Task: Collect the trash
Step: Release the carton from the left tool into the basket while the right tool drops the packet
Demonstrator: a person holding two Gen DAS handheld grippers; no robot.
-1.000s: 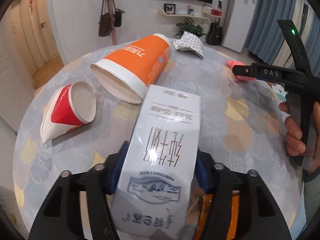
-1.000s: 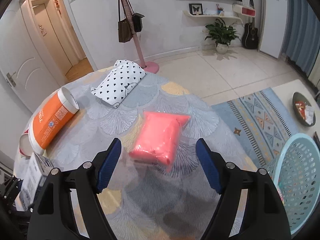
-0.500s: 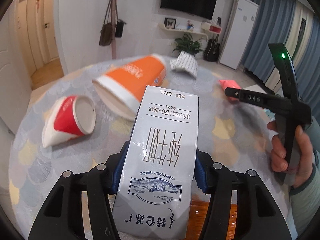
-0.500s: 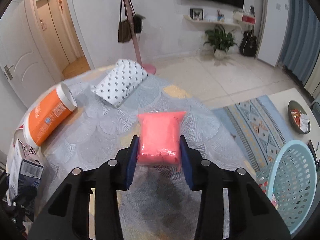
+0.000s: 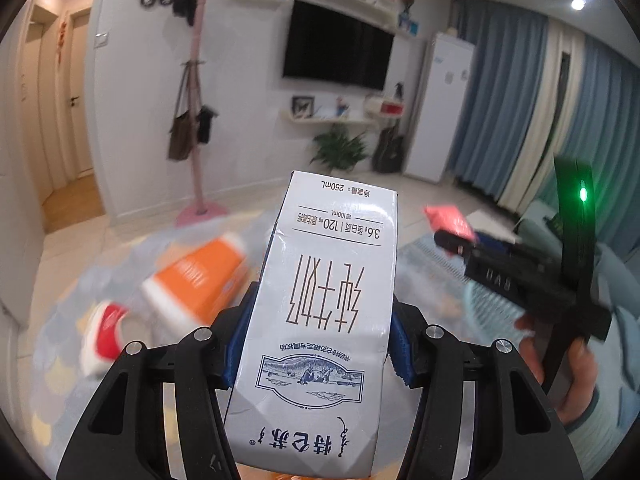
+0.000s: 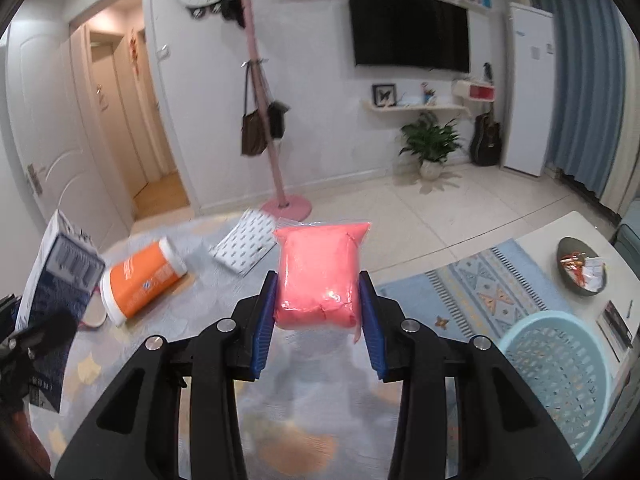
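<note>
My left gripper [image 5: 320, 340] is shut on a white-and-grey milk carton [image 5: 324, 320], held upright and raised above the round table [image 6: 160, 360]. The right wrist view shows the same carton [image 6: 56, 272] at far left. My right gripper [image 6: 318, 320] is shut on a pink plastic packet [image 6: 318, 276], its blue pads pressing both sides, lifted off the tabletop. An orange paper cup [image 6: 144, 284] lies on its side on the table, with a red cup [image 5: 106, 328] near it, blurred. A black-and-white dotted packet [image 6: 246, 246] rests at the far edge.
A light blue laundry-style basket [image 6: 560, 368] stands on the floor right of the table, beside a patterned rug [image 6: 480, 288]. A pink coat stand [image 6: 276, 160] with bags rises beyond the table. A person's hand [image 5: 576, 364] grips the right tool.
The right gripper closed on the pink packet and lifted it off the table. The left gripper rose with the carton, and both views tilted up toward the room.
</note>
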